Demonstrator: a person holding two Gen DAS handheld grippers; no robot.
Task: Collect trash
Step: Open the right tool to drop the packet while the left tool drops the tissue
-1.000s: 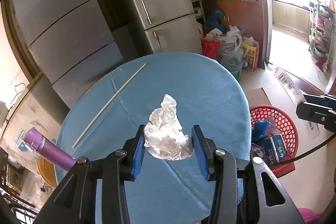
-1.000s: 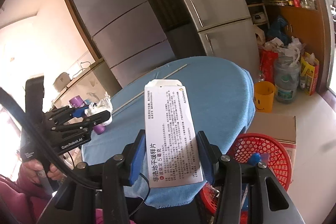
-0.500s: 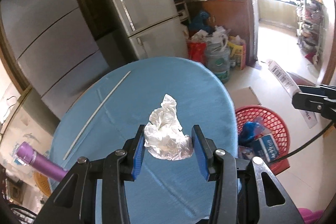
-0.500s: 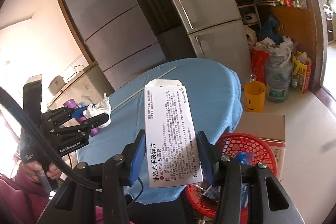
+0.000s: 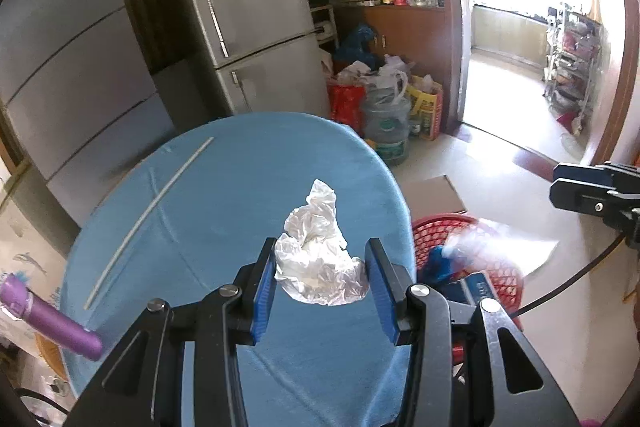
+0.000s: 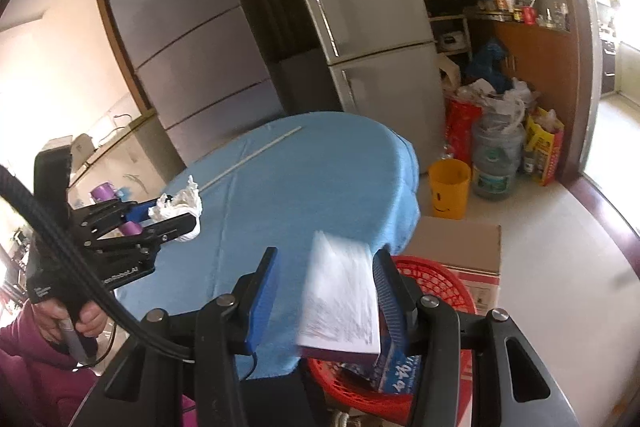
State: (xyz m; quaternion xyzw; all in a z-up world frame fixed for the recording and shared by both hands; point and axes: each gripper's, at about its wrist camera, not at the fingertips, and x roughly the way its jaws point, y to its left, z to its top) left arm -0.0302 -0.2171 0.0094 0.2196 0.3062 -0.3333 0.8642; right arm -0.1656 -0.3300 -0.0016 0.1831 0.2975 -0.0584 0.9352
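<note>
My left gripper [image 5: 320, 281] clamps the crumpled wrapper [image 5: 320, 267] over the blue table [image 5: 224, 195]. Only the right view shows my right gripper [image 6: 324, 301] parted, the blurred leaflet [image 6: 340, 301] loose above the red basket [image 6: 436, 279].

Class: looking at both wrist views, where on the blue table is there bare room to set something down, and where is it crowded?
The blue tablecloth is bare from the thin white stick across to its right edge. The red basket on the floor already holds trash, and bags crowd the floor by the fridge.
</note>
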